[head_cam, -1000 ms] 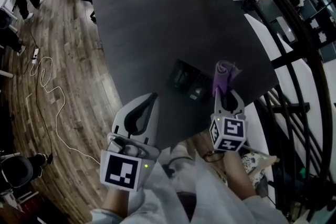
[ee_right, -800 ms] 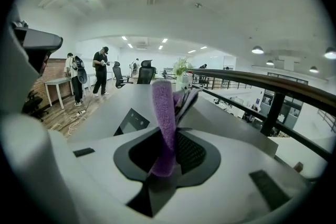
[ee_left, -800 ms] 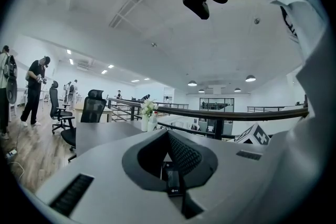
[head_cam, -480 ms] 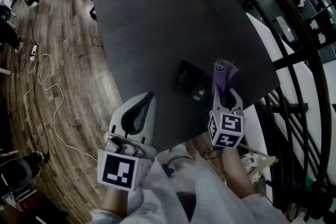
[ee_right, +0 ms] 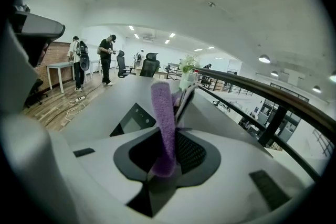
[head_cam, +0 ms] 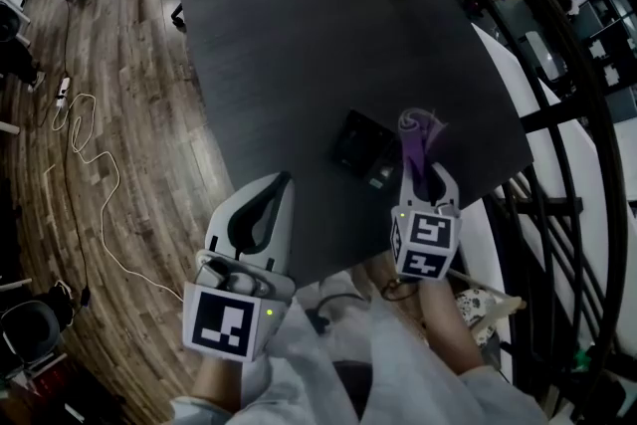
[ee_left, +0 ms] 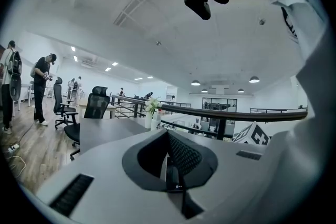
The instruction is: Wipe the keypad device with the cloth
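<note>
Little shifted; right gripper (head_cam: 426,176) clamps one cloth (head_cam: 418,130) beside one keypad device (head_cam: 359,145); left gripper (head_cam: 280,186) closed, empty.

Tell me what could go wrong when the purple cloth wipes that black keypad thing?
The keypad device lies loose near the edge of the table, and the left gripper is shut, empty and away from it, so a wipe might push it off. The cloth sticks up from the right gripper as a narrow roll, so it could bend or slip instead of rubbing.
</note>
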Demonstrator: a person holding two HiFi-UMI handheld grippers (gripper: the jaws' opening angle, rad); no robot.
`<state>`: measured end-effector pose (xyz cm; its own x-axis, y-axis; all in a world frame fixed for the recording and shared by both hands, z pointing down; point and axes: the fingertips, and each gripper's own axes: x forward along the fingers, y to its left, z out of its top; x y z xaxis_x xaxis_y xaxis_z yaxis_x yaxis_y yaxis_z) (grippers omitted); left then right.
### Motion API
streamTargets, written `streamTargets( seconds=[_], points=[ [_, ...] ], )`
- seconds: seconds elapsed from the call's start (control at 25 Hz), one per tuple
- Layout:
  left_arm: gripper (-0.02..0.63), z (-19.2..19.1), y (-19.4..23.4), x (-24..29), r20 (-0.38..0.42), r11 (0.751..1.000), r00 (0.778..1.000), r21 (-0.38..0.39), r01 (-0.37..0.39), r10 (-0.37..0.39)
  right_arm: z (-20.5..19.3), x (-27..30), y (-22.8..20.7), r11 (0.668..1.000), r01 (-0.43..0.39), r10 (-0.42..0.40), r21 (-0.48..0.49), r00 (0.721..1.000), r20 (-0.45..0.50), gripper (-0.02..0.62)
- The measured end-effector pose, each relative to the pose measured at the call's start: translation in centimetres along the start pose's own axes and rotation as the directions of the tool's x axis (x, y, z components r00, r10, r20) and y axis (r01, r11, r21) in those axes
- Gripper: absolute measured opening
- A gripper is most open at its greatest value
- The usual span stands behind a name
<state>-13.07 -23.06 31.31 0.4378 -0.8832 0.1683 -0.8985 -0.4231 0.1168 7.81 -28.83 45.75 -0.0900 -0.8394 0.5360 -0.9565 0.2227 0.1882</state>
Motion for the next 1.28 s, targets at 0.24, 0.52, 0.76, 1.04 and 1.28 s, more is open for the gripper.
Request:
streamTargets(
  seconds=[0.24, 0.52, 0.76, 1.04, 1.28],
  points=[
    [0.011, -0.1, 0.6, -0.4, -0.004, 1.000, 1.000, -0.005, -0.006, 0.006, 0.6, 0.6, 1.8, 0.998, -0.053, 0.053, -0.016, 0.998, -0.016, 0.084],
    [0.011, 0.1, 1.4, -0.5, 0.001, 1.000, 1.000, -0.010, -0.028, 0.028, 1.2, 1.9, 4.4, 0.993, -0.115, 0.114, -0.041, 0.993, -0.032, 0.084],
    [0.011, -0.1, 1.9, -0.8, -0.003, 0.999, 0.999, -0.012, -0.046, 0.045, 1.0, 2.7, 7.2, 0.981, -0.182, 0.179, -0.062, 0.982, -0.053, 0.084],
    [0.011, -0.5, 2.4, -1.1, -0.015, 0.998, 0.998, -0.021, -0.065, 0.065, 0.2, 3.5, 10.0, 0.966, -0.249, 0.243, -0.070, 0.966, -0.085, 0.084],
    [0.011, -0.9, 2.7, -1.4, -0.021, 0.995, 0.996, -0.042, -0.090, 0.089, -0.8, 3.7, 11.7, 0.955, -0.296, 0.292, -0.027, 0.950, -0.113, 0.084]
  ],
)
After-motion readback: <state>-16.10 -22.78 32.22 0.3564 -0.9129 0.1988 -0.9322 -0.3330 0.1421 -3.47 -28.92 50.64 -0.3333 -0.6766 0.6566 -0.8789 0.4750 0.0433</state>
